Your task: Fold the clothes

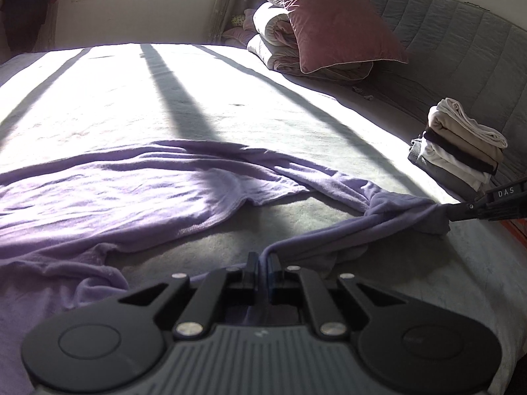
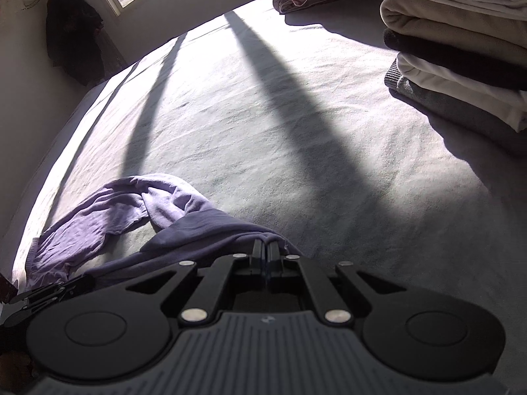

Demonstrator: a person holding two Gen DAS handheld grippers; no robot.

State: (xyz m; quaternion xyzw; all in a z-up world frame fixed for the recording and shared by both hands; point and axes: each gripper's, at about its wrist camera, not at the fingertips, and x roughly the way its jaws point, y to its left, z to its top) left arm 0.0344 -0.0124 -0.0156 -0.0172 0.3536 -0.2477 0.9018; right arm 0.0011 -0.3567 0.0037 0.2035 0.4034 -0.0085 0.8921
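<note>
A lavender garment [image 1: 108, 194] lies rumpled across the near part of the bed; it also shows in the right wrist view [image 2: 138, 210]. My left gripper [image 1: 262, 258] is shut on a thin edge of the garment, which runs taut to the right. My right gripper [image 1: 451, 212] enters from the right edge and is shut on a bunched corner of the same garment. In the right wrist view the right gripper [image 2: 265, 247] pinches the cloth's dark fold, and the left gripper's body [image 2: 49, 291] shows at lower left.
A stack of folded clothes [image 1: 461, 144] sits at the bed's right, near the right gripper, large in the right wrist view [image 2: 461, 49]. A pink pillow [image 1: 332, 16] rests on a folded duvet [image 1: 276, 39] by the grey headboard [image 1: 461, 42]. The pale bedsheet [image 1: 197, 92] lies sunlit.
</note>
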